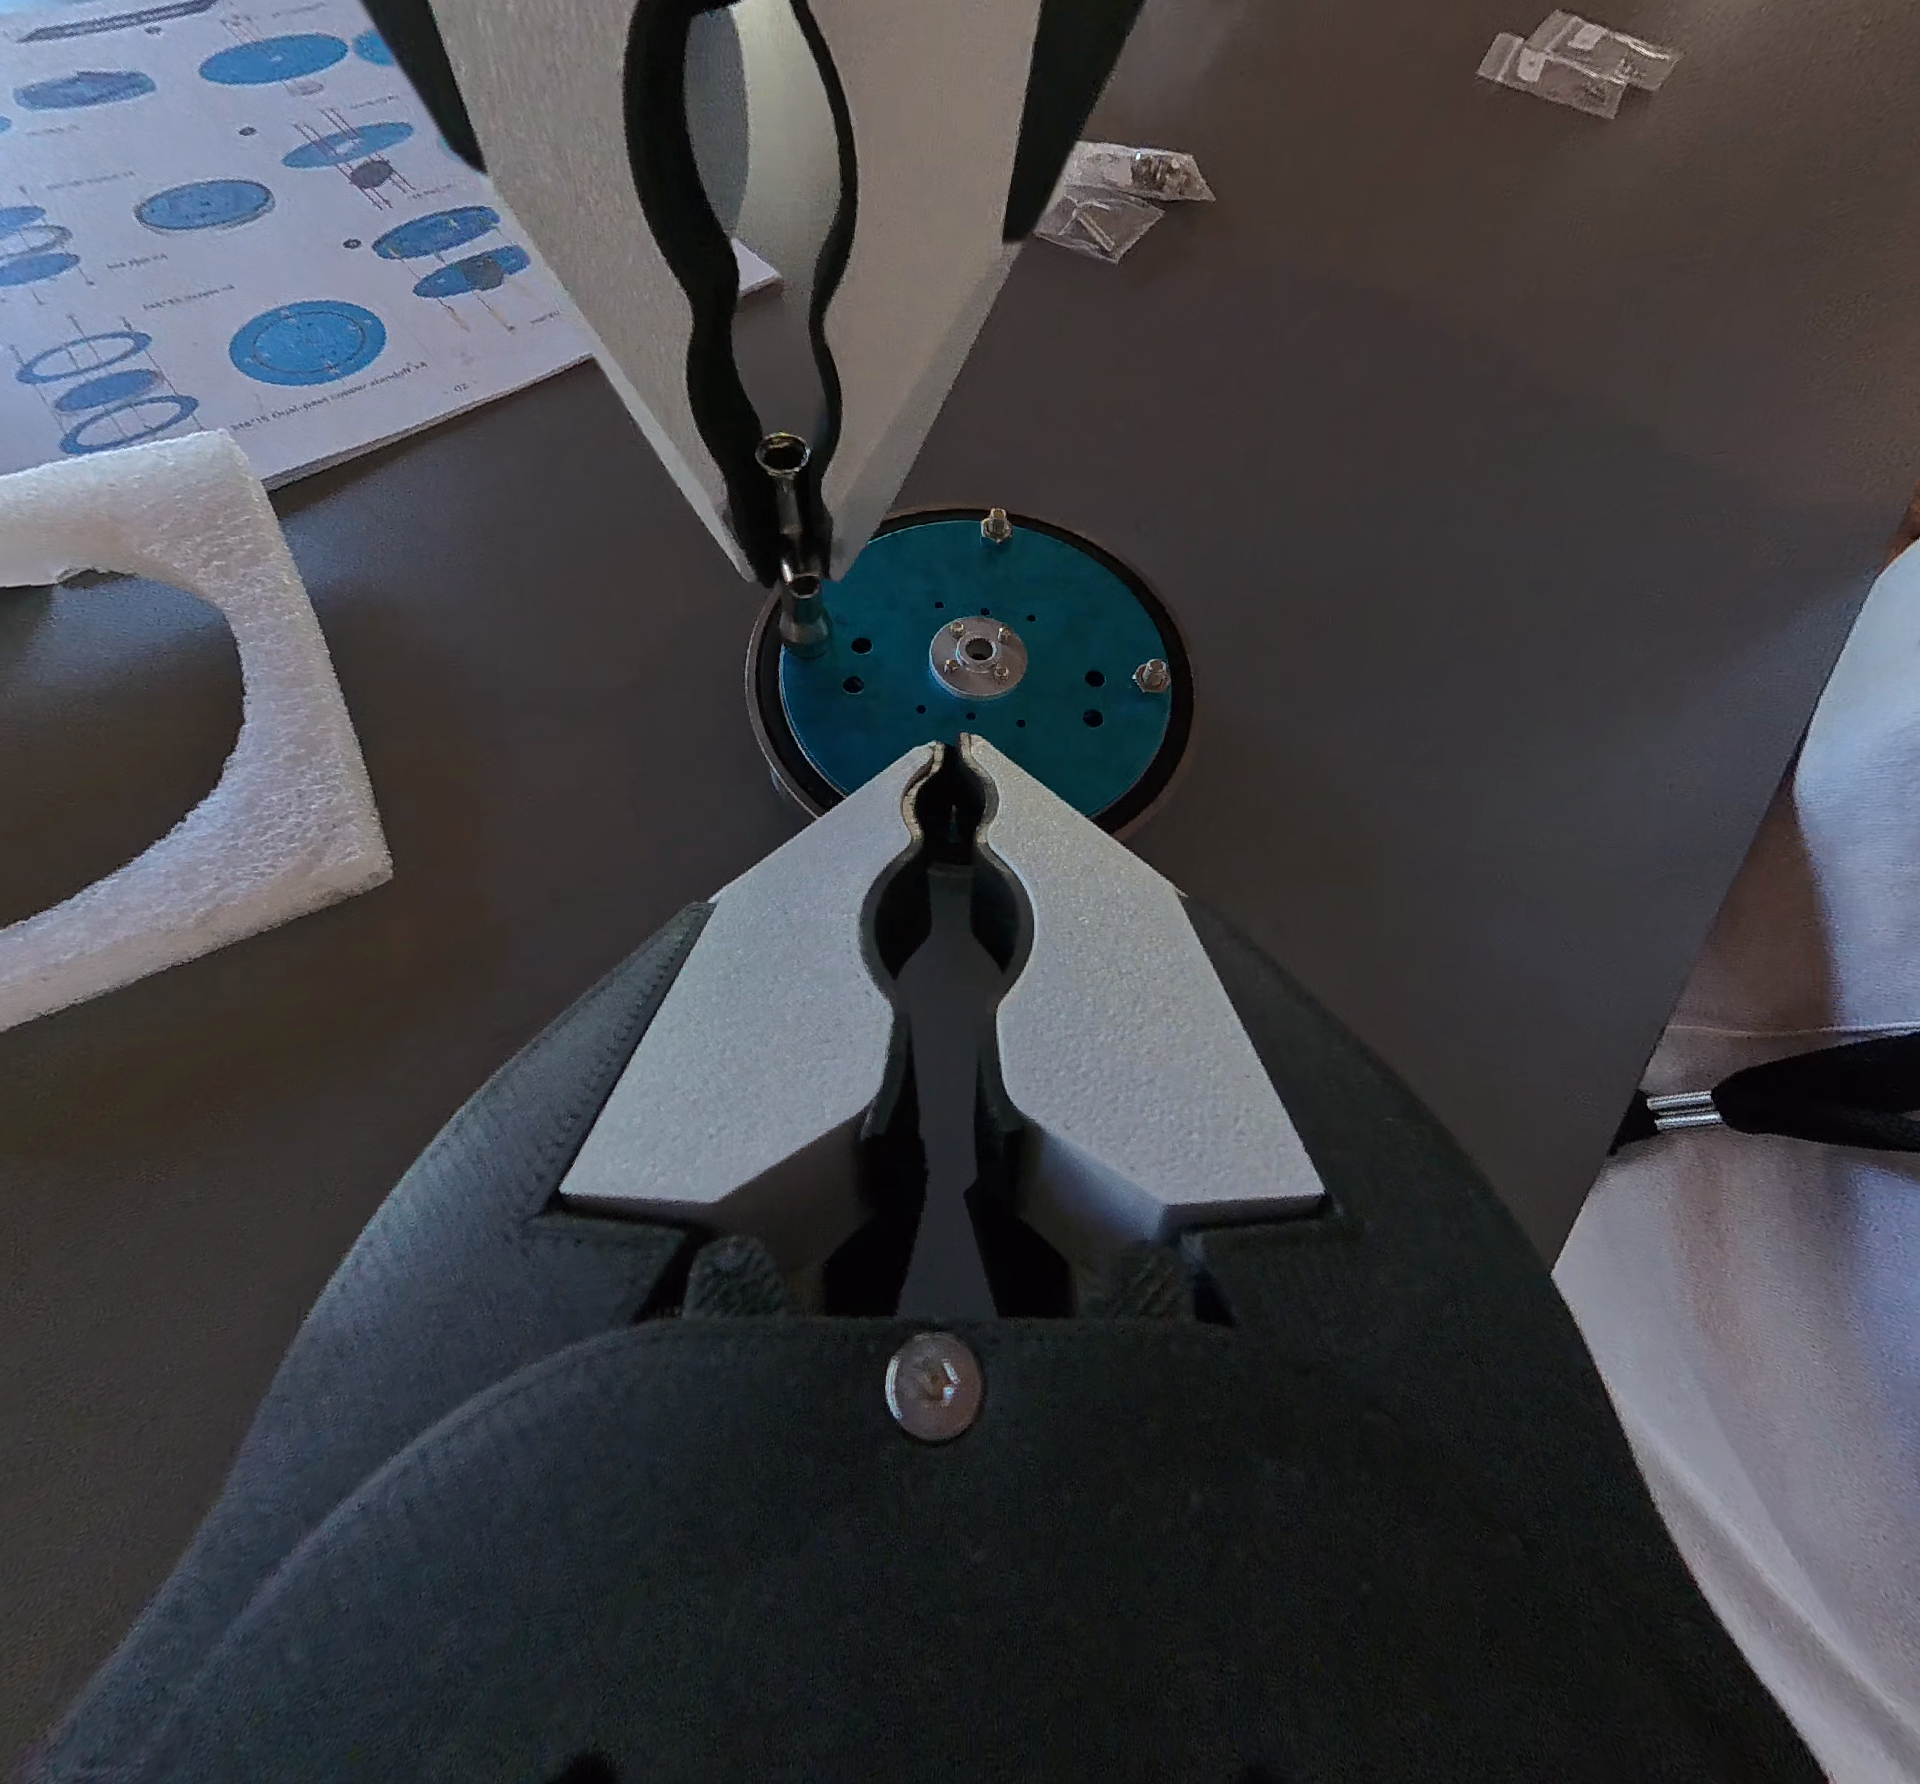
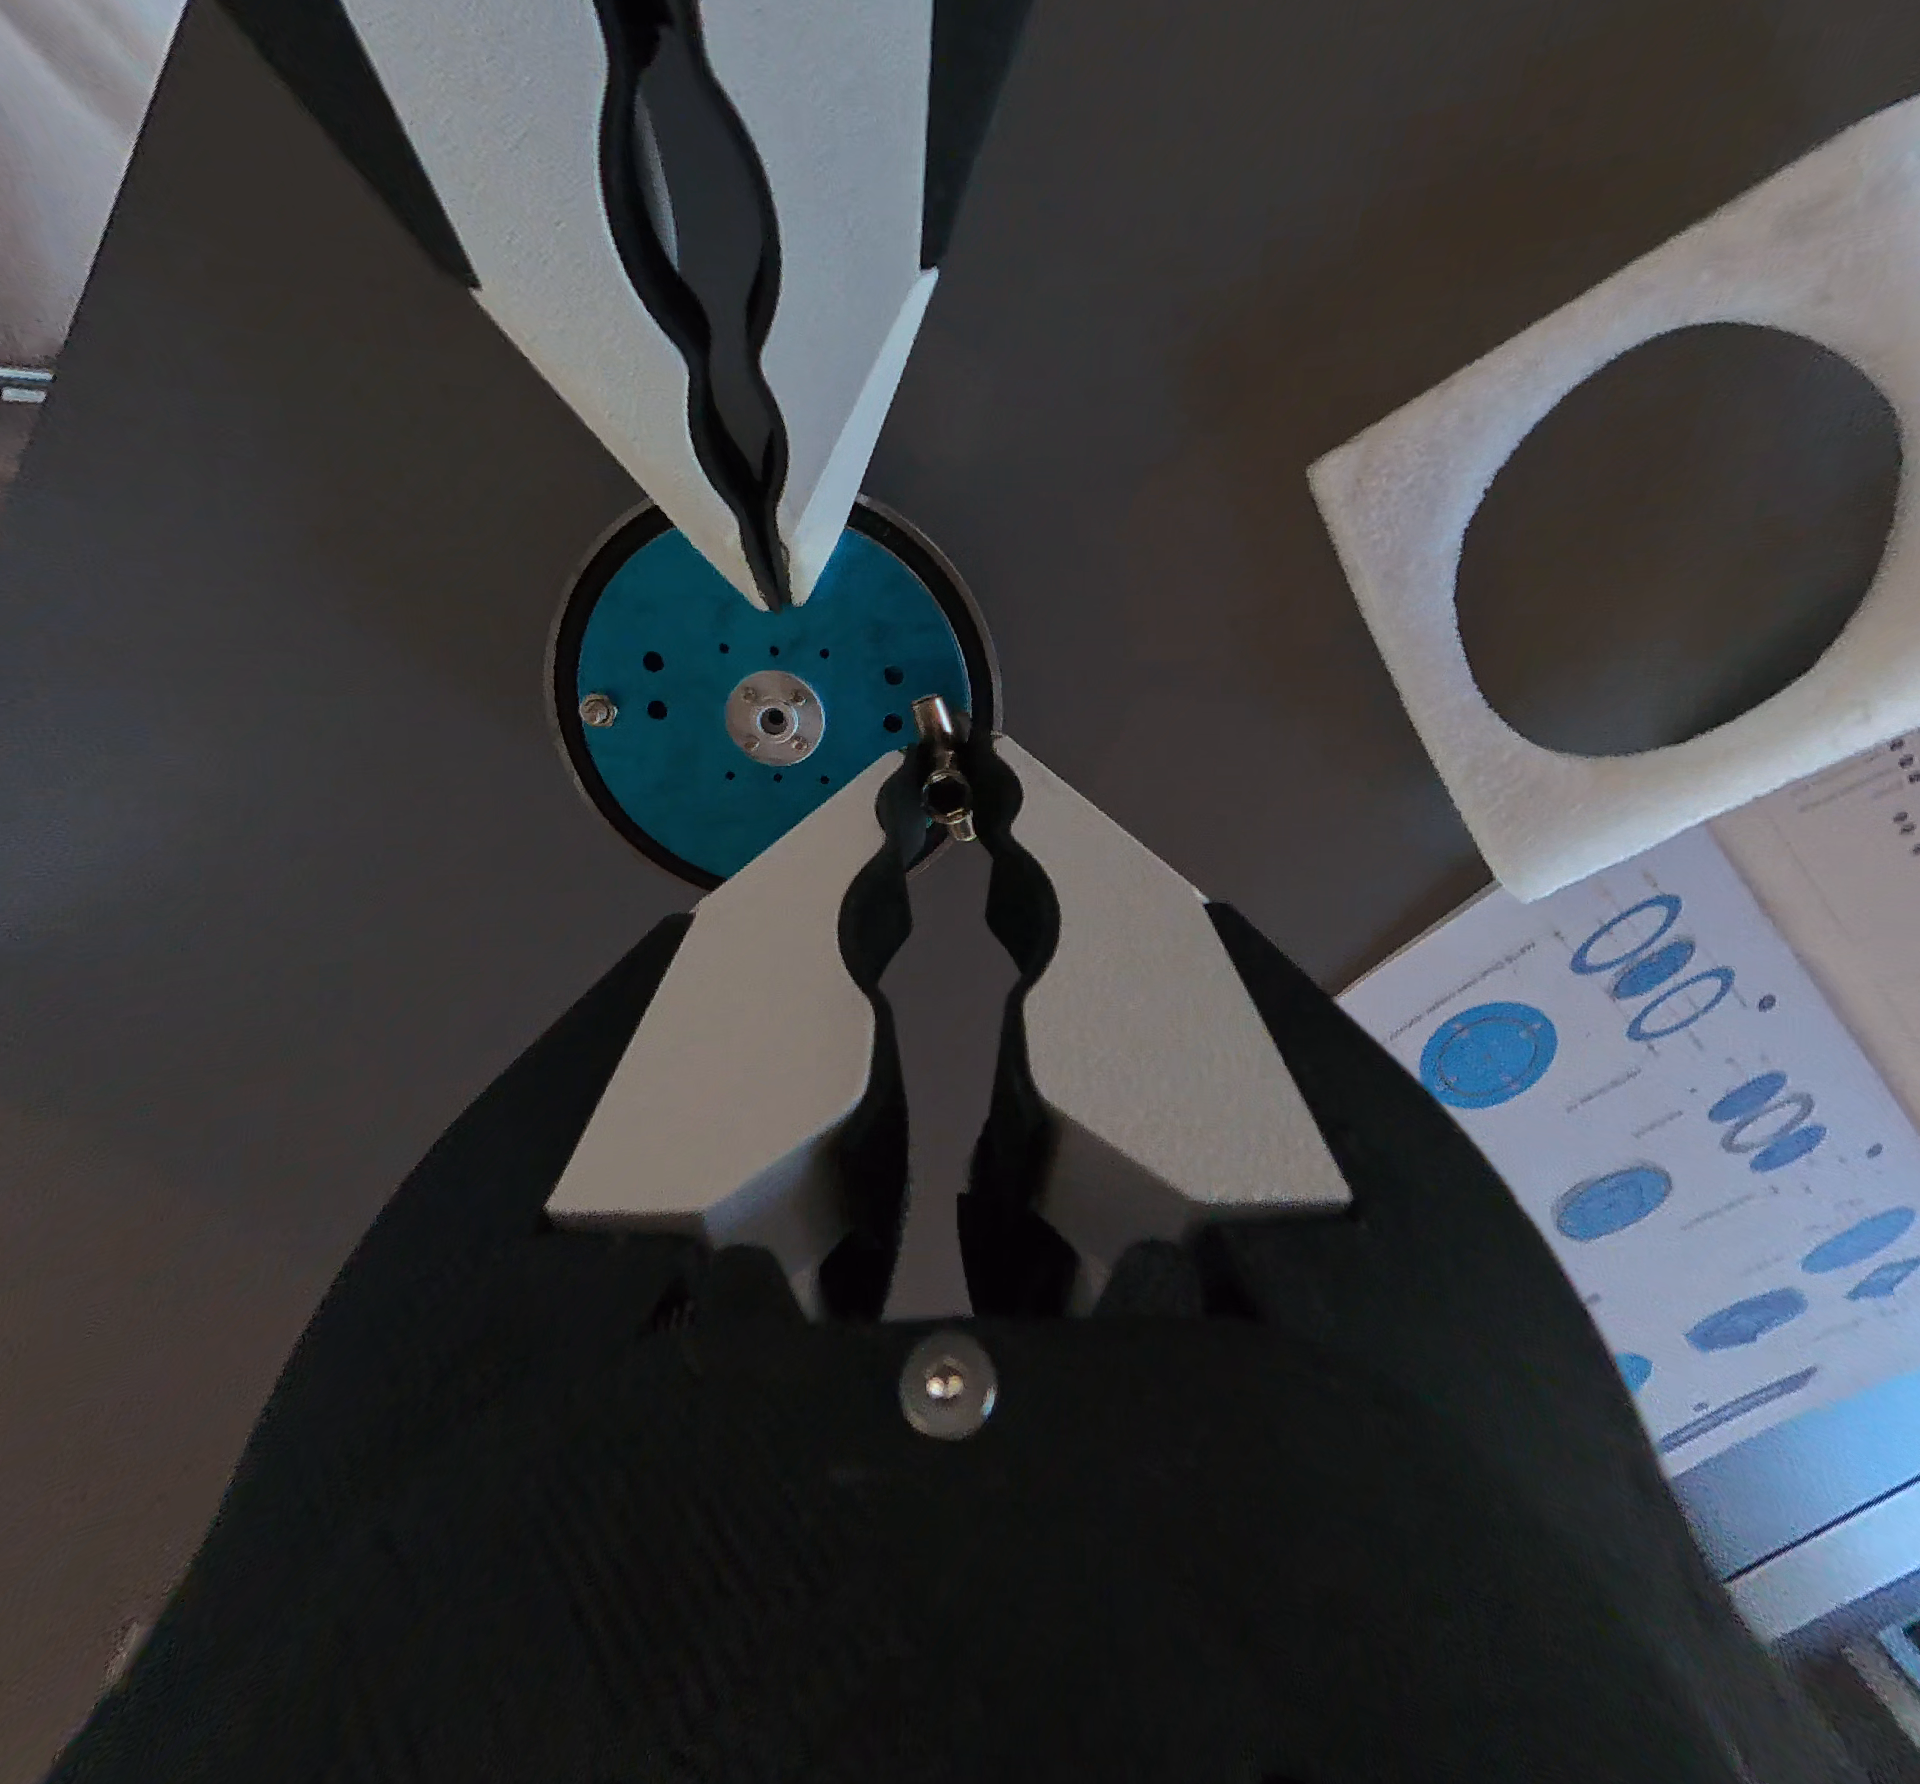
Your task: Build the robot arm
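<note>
Left wrist view, item one: my left gripper (image 1: 951, 747), fingers drawn together with only a sliver of gap and nothing between them, tips resting at the lower rim of the blue disc (image 1: 1029, 695) at frame centre. Item two: my right gripper (image 1: 790, 571), entering from the top of that frame, fingers clamped on a small metal socket wrench (image 1: 795, 529) whose lower barrel stood on the disc's left edge; in the right wrist view the same gripper (image 2: 945, 778) showed the tool (image 2: 940, 747) pinched near its cross-piece, barrel tip at the disc's (image 2: 675, 612) right edge. Item three: disc seated in a dark round base on the dark table (image 1: 1455, 591), carrying a silver centre hub (image 1: 975, 659) and two upright studs with nuts (image 1: 1151, 674). Handling, by my judgement: disc rigid and flat, best gripped by its rim; wrench hard, smooth, light, apt to slip or twist, best held at the cross-piece. Containers: several clear plastic bags (image 1: 1127, 196) at upper right, holding small metal hardware, too small to identify. White foam block (image 1: 156, 695) with a round cut-out, hollow, at left. Printed sheet of blue diagrams (image 1: 208, 207) at upper left.
</note>
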The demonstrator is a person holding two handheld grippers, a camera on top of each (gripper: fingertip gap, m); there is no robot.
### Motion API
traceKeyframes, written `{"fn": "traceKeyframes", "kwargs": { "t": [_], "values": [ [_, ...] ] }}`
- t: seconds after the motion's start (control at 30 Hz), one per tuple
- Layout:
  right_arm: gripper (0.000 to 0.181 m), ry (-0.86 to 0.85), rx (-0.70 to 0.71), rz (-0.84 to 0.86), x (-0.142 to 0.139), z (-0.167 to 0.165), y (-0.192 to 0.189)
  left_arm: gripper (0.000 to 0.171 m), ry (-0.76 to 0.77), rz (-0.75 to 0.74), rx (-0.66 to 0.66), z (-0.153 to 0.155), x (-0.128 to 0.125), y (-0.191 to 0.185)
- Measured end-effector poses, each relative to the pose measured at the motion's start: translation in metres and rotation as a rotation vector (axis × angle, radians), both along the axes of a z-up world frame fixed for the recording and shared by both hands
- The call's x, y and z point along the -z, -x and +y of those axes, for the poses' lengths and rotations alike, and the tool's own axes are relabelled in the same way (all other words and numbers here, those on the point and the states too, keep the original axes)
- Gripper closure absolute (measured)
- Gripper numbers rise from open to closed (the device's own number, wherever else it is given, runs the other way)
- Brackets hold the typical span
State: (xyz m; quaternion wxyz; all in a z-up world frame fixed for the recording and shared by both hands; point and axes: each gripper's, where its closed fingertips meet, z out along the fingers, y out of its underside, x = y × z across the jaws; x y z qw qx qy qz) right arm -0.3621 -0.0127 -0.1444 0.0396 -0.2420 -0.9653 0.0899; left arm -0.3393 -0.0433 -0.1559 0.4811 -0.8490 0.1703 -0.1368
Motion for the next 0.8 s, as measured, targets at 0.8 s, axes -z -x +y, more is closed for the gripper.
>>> {"fn": "traceKeyframes", "kwargs": {
  "t": [0.8],
  "values": [
    [0.173, 0.058, 0.608, 0.101, 0.0009, 0.0008, -0.0009, 0.171, 0.012, -0.024, 0.014, 0.0002, 0.0002, -0.0035]
  ]
}}
